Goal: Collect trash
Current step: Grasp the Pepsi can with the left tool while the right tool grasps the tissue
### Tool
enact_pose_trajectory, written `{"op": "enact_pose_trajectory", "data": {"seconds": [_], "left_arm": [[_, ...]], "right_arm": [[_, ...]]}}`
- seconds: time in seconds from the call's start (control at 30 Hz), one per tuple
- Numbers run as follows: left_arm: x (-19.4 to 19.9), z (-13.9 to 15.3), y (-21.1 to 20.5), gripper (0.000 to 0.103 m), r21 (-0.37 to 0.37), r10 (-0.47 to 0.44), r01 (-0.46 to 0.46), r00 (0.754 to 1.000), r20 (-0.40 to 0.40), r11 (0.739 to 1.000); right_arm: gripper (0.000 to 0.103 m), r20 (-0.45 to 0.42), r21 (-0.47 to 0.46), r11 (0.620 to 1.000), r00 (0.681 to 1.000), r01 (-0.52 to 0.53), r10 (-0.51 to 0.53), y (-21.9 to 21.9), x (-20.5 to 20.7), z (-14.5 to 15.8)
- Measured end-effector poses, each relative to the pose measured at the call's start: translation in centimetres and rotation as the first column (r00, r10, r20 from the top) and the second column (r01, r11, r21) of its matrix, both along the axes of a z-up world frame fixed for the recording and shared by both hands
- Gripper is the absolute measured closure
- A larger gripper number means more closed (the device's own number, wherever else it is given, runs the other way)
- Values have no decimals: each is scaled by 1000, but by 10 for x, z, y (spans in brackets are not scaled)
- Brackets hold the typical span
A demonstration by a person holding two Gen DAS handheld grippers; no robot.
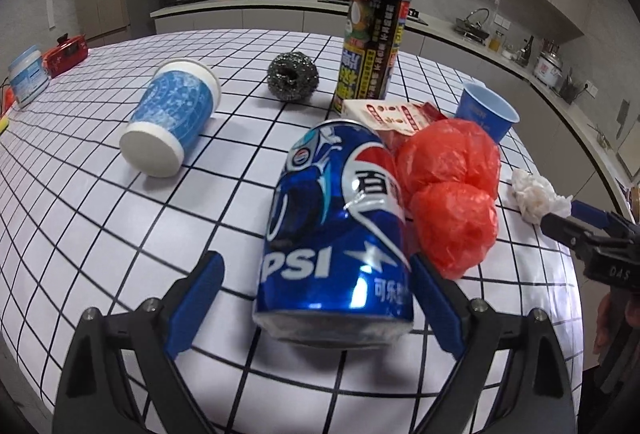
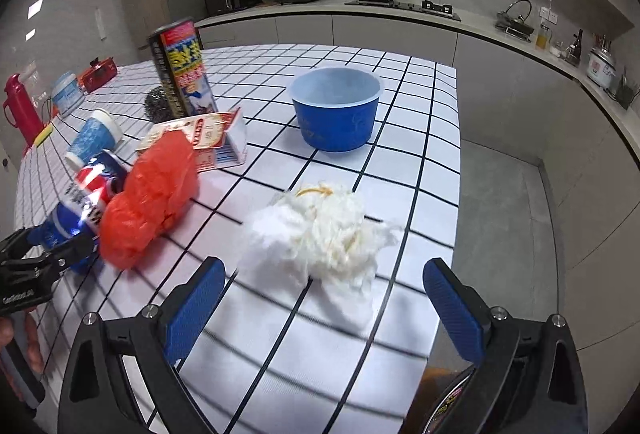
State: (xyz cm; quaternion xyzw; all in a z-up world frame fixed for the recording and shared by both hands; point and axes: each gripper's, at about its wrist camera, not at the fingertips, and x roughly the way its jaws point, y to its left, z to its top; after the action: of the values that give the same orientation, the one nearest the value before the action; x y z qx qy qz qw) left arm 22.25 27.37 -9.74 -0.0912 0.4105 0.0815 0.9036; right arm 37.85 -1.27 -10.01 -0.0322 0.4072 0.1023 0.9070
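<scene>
A dented blue Pepsi can lies on the checked tablecloth between the open fingers of my left gripper; the right pad is at its side, the left pad apart. A crumpled red plastic bag lies against the can's right side. A crumpled white tissue lies just ahead of my open right gripper, between its fingers' line. The tissue and right gripper also show in the left wrist view. The can and bag show in the right wrist view.
A blue paper cup lies on its side. A steel scourer, a tall spray can, a small carton and an upright blue cup stand behind. The table's right edge is close to the tissue.
</scene>
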Motion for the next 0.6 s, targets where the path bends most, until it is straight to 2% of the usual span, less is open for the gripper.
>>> {"op": "enact_pose_trajectory", "data": {"seconds": [0.1,0.17,0.23,0.27,0.3,0.37,0.6], "left_arm": [[6,-1,2,24,-26,-13,13,1000,-9,1000],[9,-3,2,36,-42,-27,26,999,-18,999],[11,-3,3,36,-36,-25,24,1000,-15,999],[11,-2,3,37,-38,-26,25,1000,-8,999],[11,-1,3,37,-39,-25,25,1000,-2,999],[7,3,3,37,-33,-18,18,1000,16,999],[0,8,-4,37,-4,-16,16,999,31,1000]], "right_arm": [[8,-18,0,1000,1000,-6,6,2,12,-7],[27,-36,2,1000,999,-13,13,3,15,-11],[40,-55,1,1000,998,-21,21,4,19,-16],[52,-44,-20,999,999,-26,25,6,19,-16],[57,-38,-27,999,999,-30,29,7,18,-15],[62,-34,-15,999,999,-36,36,6,19,-14],[64,-7,-12,999,999,-53,53,5,4,-7]]}}
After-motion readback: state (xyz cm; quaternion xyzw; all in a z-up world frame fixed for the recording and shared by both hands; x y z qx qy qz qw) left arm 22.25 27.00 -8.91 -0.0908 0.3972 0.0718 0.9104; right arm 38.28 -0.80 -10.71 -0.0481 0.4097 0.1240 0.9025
